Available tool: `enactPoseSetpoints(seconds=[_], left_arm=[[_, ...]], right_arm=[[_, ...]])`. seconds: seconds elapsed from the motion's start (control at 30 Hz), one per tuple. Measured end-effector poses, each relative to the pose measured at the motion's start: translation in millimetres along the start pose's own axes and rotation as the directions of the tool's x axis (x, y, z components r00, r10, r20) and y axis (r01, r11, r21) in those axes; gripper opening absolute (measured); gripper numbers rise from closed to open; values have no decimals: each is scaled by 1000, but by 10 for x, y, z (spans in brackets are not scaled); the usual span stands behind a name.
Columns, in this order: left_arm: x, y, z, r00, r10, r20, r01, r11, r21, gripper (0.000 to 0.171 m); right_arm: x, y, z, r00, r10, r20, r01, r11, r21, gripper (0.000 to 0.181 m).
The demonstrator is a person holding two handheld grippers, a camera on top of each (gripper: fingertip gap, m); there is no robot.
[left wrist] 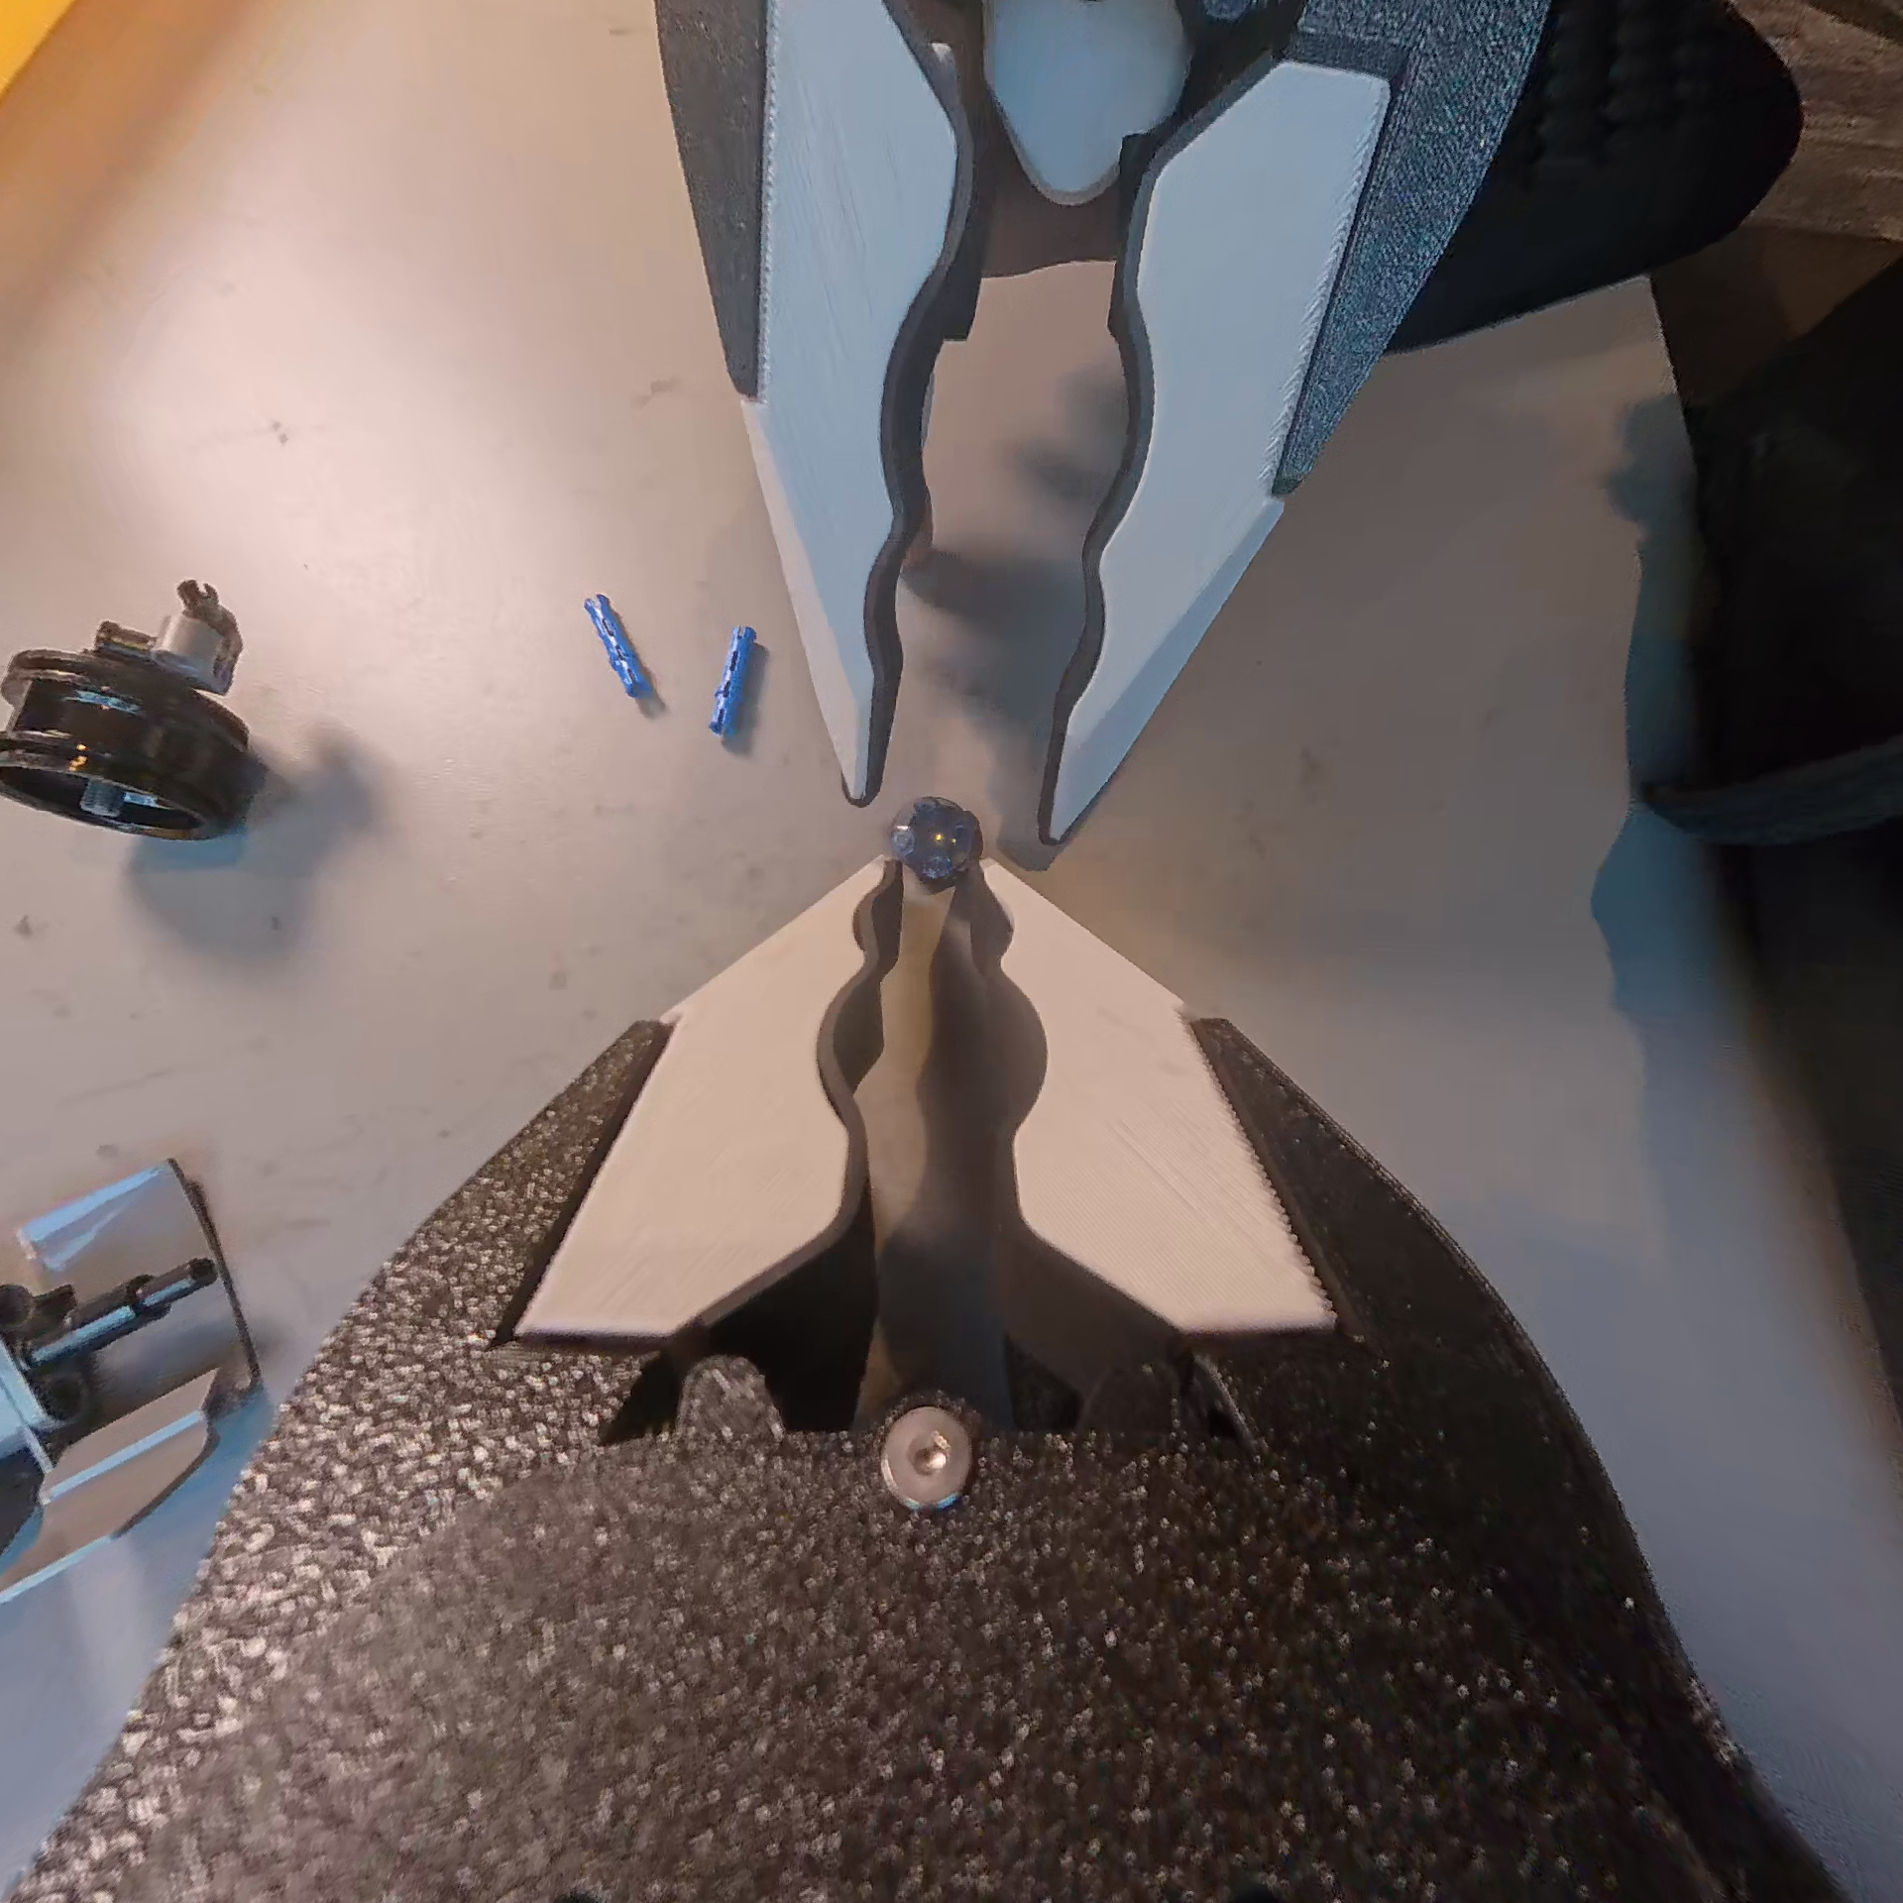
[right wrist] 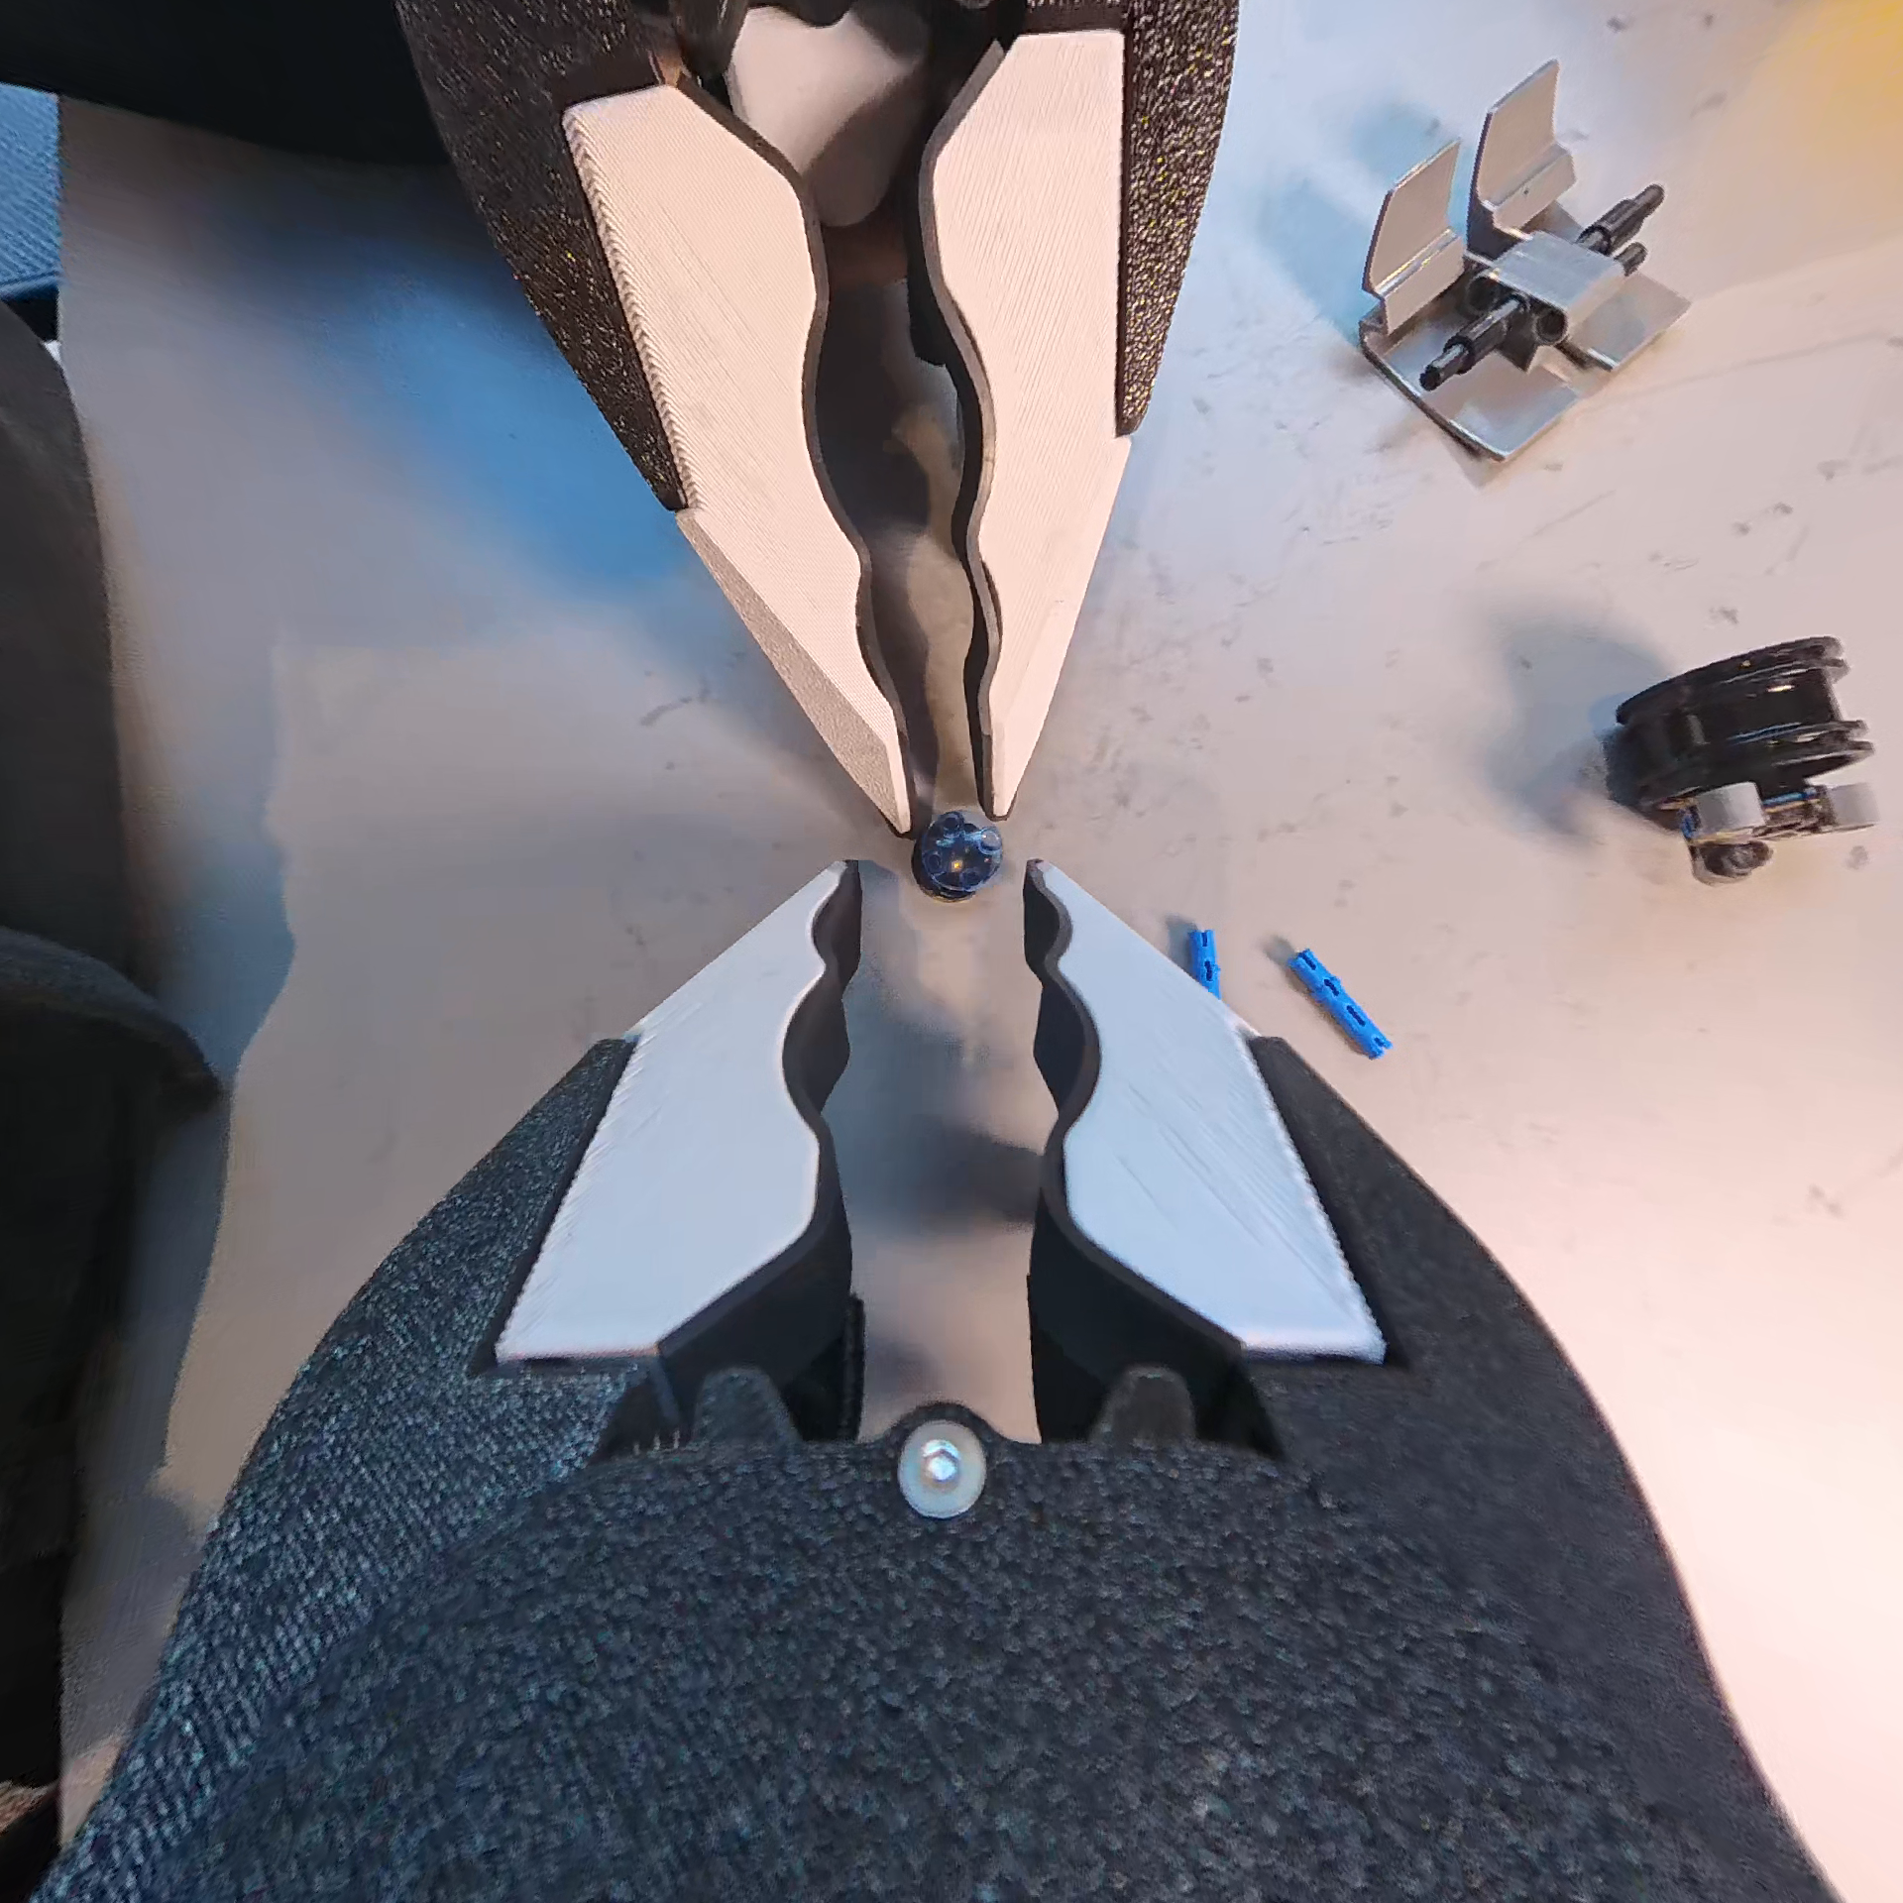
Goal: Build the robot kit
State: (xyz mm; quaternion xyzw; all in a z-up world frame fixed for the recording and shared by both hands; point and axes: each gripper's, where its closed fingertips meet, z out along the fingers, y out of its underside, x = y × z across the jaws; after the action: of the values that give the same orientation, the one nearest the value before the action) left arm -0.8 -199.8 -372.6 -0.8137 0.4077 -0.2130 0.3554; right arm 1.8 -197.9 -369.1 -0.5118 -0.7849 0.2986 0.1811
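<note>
A small dark-blue round stud [left wrist: 934, 842] sits at frame centre, pinched at the tips of the left gripper [left wrist: 935, 870]. The right gripper [right wrist: 942, 875] faces it, parted, just short. Two blue pins [right wrist: 1337, 1001] lie nearby on the table [right wrist: 1545, 1236]; black wheel [right wrist: 1740, 736] and grey assembly [right wrist: 1514, 309] apart.

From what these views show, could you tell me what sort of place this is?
Probably a hobby or lab workbench for small construction-toy assembly. On the scuffed pale tabletop lie two blue pins, a black wheel and a silver part; the left tool grips a dark blue stud.
</note>
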Motion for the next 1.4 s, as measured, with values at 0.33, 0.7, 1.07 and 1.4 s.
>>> enactPoseSetpoints(seconds=[0.33, 0.7, 1.07, 1.4], left_arm=[[-2, 4, -4, 1000, -1, -4, 1, 1000, 0, 11], [12, 12, -2, 1000, 11, -8, -11, 1000, -3, 11], [-22, 29, -68, 999, 37, 1, -37, 999, -6, 13], [-145, 94, -109, 996, -86, 21, 87, 996, -28, 15]], right_arm=[[-54, 14, -6, 1000, -6, -1, 6, 1000, -7, 27], [-68, 28, -15, 1000, 6, 0, -6, 1000, -12, 27], [-14, 2, 12, 1000, -12, -13, 11, 999, -33, 30], [1, 15, 67, 1000, -14, 9, 15, 996, -90, 22]])
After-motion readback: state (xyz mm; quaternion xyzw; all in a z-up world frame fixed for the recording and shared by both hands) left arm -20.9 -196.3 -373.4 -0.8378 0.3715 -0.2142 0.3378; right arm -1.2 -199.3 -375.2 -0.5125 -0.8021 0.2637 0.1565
